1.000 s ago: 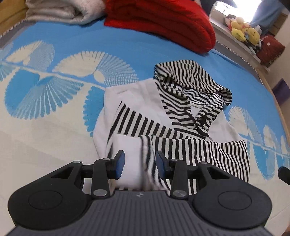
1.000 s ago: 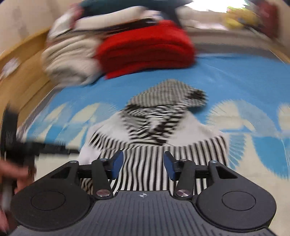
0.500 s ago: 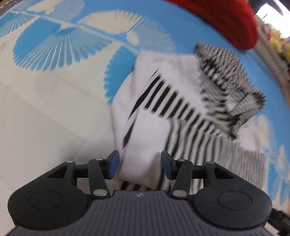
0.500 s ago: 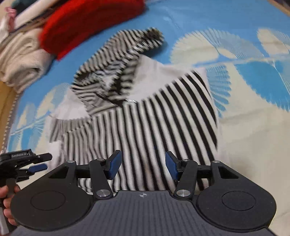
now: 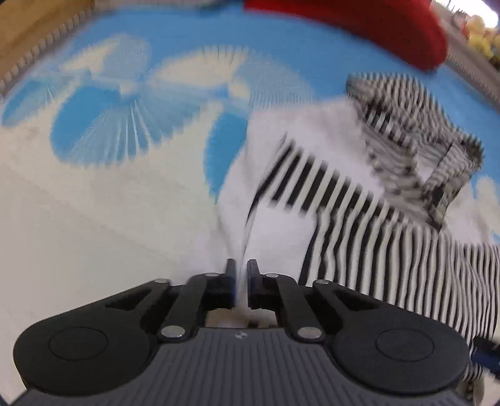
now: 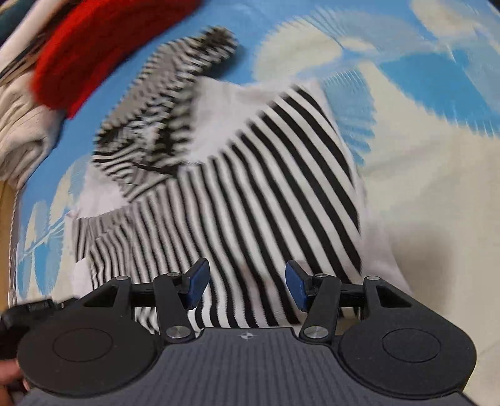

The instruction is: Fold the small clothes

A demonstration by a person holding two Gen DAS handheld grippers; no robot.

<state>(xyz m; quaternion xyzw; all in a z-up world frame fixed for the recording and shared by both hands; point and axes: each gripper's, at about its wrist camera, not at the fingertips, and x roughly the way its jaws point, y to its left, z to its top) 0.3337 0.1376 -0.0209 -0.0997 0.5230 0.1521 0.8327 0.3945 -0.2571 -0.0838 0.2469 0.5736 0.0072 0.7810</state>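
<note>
The black-and-white striped hoodie lies spread on your blue-and-cream patterned bedspread, hood toward the red knit. Your left gripper is closing, its jaws nearly together and pinching a white fold at the hem. Your right gripper hovers about half open over the stripes, holding nothing.

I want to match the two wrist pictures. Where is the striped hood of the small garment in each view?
Left wrist view: the striped hood lies upper right, below the red folded knit.
Right wrist view: the striped hood lies upper left of centre, right of the red folded knit.
Shared landmark: the red folded knit, next to the hood on the blue patterned cover.
</note>
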